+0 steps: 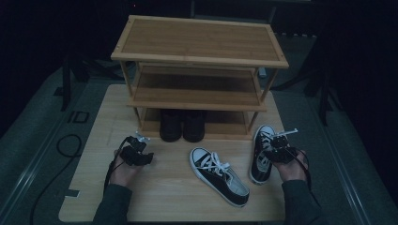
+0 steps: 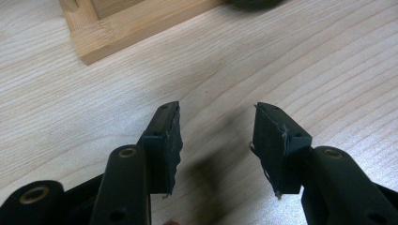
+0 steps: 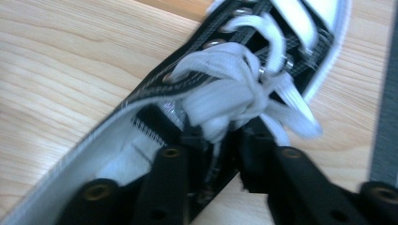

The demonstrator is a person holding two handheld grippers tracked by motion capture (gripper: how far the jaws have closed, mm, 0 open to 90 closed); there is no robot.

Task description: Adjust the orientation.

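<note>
While my left gripper (image 2: 217,140) waits spread, my right gripper (image 3: 218,140) pinches the sneaker (image 1: 262,152) near the table's right edge by its soft tongue; light, floppy canvas, likely to sag.

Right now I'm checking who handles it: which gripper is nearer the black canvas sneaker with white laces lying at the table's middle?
Right. The right gripper sits closer beside the black canvas sneaker, gripping the other sneaker; the left gripper rests farther off.

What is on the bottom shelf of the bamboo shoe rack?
On the bottom shelf of the three-tier bamboo shoe rack, a pair of black shoes stands side by side, their ends at the front edge. The middle shelf covers their rear parts and the space behind them.
</note>
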